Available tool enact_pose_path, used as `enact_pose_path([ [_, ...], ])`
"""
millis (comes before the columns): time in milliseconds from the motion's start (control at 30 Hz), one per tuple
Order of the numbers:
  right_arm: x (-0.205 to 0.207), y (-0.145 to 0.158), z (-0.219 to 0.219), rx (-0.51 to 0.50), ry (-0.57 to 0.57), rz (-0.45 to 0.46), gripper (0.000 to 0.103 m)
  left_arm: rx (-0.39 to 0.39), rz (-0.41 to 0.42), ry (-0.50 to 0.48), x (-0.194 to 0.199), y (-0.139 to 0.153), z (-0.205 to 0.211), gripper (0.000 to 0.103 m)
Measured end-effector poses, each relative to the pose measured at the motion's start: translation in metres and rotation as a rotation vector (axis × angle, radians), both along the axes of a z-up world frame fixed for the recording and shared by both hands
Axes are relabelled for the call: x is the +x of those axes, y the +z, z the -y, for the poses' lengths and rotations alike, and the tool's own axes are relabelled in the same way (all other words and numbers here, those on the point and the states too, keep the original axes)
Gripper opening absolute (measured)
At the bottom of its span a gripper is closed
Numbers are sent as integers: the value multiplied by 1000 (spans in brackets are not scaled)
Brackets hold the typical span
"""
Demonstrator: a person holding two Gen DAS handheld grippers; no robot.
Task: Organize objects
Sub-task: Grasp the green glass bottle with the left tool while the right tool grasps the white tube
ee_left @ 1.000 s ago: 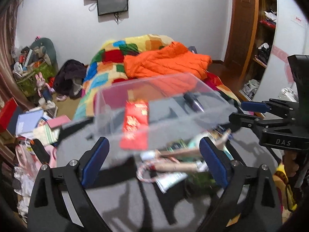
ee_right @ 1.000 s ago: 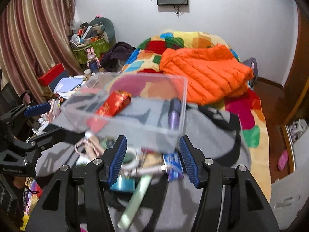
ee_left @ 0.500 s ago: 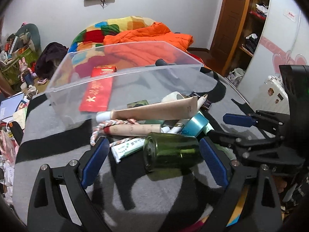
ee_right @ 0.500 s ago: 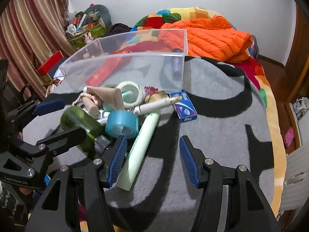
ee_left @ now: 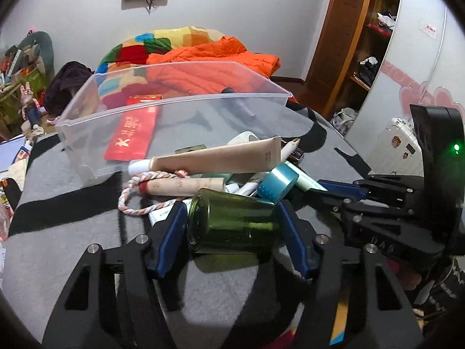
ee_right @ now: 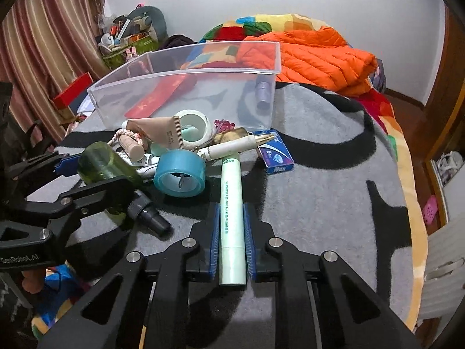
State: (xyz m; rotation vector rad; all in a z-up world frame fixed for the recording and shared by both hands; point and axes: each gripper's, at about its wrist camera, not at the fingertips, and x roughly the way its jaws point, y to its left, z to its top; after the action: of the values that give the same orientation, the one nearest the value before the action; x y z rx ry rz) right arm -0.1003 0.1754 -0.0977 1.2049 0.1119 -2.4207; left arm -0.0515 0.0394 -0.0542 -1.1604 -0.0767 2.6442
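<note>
Grey blanket with black markings covers the bed and carries a clear plastic bin toward its far edge, with a heap of small items just before it. Left gripper, jaws closing, has its blue pads against both sides of a green glass bottle lying on its side. Right gripper, jaws closing, pinches a pale green tube at the heap's near edge.
</note>
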Motion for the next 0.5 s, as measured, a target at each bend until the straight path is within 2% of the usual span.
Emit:
enact_pose_path([
  [233,7,11,-12,-29,-15,-16,14,6,-42,44,16,14,16,63],
  [500,17,50,-22,-72,-12,-104,14,31,-108,120,16,41,42,63],
])
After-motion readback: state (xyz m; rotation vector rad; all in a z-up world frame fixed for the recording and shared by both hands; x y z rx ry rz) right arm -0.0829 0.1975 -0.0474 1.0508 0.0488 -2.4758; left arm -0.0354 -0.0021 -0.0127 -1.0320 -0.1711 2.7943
